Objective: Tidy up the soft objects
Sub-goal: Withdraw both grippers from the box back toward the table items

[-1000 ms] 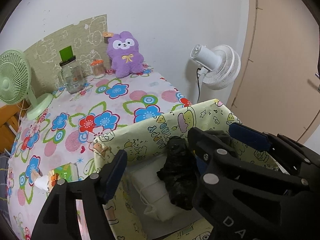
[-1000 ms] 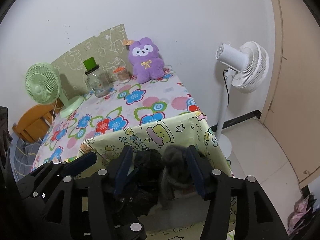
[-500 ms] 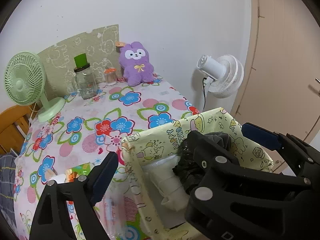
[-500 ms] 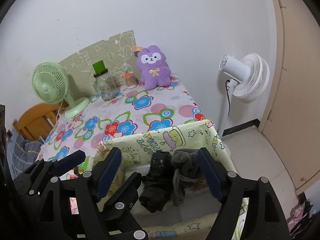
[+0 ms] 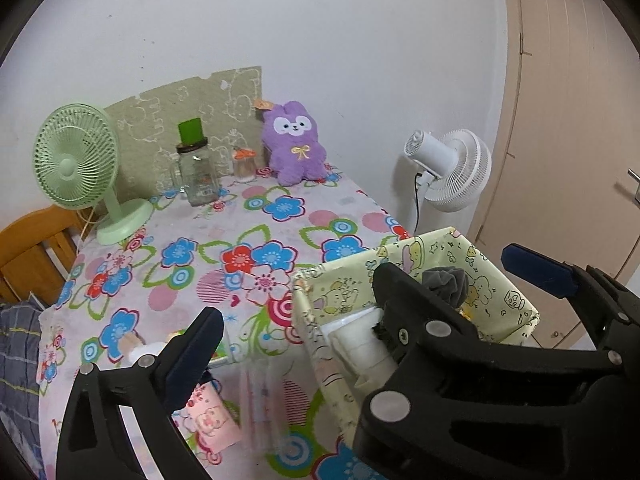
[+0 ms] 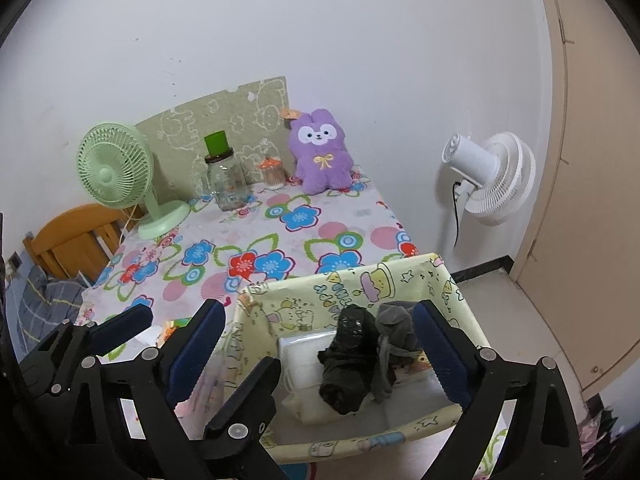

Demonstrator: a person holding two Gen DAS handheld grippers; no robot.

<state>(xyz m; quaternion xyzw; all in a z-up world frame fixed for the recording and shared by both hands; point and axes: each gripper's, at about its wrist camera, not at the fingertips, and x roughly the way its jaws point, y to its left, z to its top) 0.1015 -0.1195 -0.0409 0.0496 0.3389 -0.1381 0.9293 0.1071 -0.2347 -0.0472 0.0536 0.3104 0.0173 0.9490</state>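
Note:
A yellow cartoon-print fabric box (image 6: 352, 286) (image 5: 344, 284) sits at the table's near right corner. Inside lie a white folded cloth (image 6: 304, 360), a black rolled item (image 6: 348, 356) and a grey rolled item (image 6: 394, 328) (image 5: 446, 282). My right gripper (image 6: 316, 344) is open and empty, raised above the box with its fingers either side. My left gripper (image 5: 296, 308) is open and empty, left of and above the box; the right gripper's arm crosses its view. A purple plush bunny (image 6: 320, 152) (image 5: 294, 144) sits against the wall at the table's far end.
A flowered cloth covers the table (image 6: 256, 240). At the back stand a green desk fan (image 6: 116, 176), a glass jar with green lid (image 6: 224, 180) and a small orange-lidded jar (image 6: 272, 172). A white floor fan (image 6: 492, 180) stands right. A wooden chair (image 6: 72, 240) is left. Small packets (image 5: 208, 412) lie near the front.
Both grippers have pulled back and up from the box. The right gripper's fingers have spread wider, leaving the black and grey rolls lying in the box.

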